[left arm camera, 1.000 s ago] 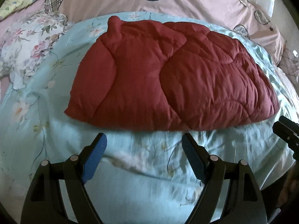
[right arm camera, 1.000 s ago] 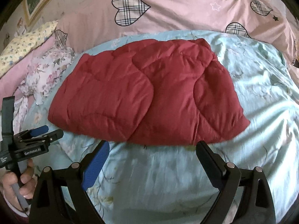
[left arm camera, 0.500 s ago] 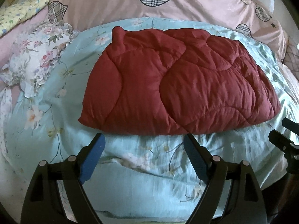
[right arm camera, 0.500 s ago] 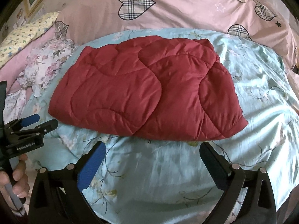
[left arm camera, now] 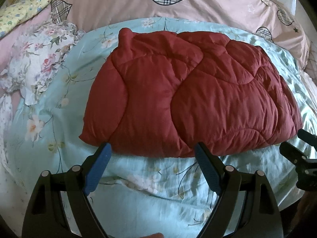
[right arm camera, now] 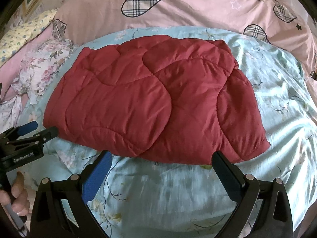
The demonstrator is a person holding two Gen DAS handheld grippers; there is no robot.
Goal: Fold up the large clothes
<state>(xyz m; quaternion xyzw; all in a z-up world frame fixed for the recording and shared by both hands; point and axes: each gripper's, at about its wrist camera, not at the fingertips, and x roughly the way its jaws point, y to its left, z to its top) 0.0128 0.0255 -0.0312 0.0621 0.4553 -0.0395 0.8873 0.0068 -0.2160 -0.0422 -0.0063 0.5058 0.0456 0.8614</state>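
A dark red quilted garment (left arm camera: 188, 99) lies folded into a wide flat bundle on the light blue flowered sheet (left arm camera: 148, 180). My left gripper (left arm camera: 152, 148) stands open just in front of its near edge, towards the bundle's left half, with nothing between the blue pads. In the right wrist view the same garment (right arm camera: 148, 103) fills the middle. My right gripper (right arm camera: 161, 155) is open wide at the near edge, towards the right half, pads bare. Each gripper shows at the side of the other's view: the right gripper (left arm camera: 297, 150) and the left gripper (right arm camera: 37, 130).
A pink duvet with plaid hearts (left arm camera: 118, 0) is bunched behind the sheet. A white flowered cloth (left arm camera: 39, 59) and a yellow pillow (left arm camera: 23, 13) lie at the far left. A person's hand (right arm camera: 17, 198) grips the left tool's handle.
Both views have shifted a little, so the garment's near edge now meets the fingertips. The right jaws stand slightly wider than before. The garment itself has not moved.
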